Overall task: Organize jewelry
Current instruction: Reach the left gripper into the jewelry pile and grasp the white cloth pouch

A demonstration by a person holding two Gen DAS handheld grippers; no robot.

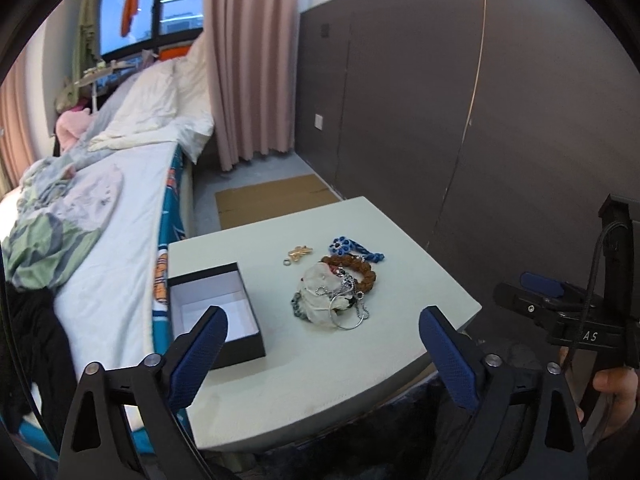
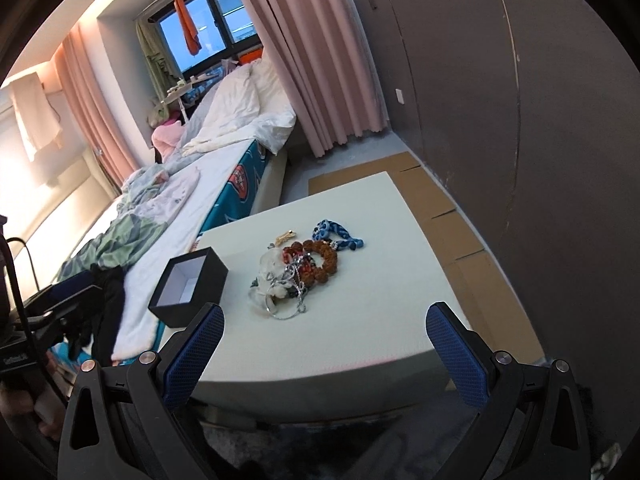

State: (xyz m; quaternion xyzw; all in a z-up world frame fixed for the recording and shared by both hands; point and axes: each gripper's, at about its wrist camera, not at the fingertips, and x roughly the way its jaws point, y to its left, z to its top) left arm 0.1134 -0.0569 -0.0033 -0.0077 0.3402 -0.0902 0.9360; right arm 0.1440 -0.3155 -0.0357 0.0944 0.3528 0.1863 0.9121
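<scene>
The left hand-held gripper point(image 1: 322, 354) hangs over the near edge of the pale worktop point(image 1: 280, 384), its blue-padded jaws wide apart with nothing between them. An open black box point(image 1: 216, 308) with a white lining sits at the worktop's left edge beside the bed point(image 1: 112, 216). To its right lies a tangled jewelry pile point(image 1: 336, 292), with a gold charm point(image 1: 300, 253) and blue cord point(image 1: 354, 249) just behind it, and the right hand-held gripper point(image 1: 560, 304) shows at the frame's right edge.

letters "AS" on right claw point(image 1: 560, 300)
</scene>
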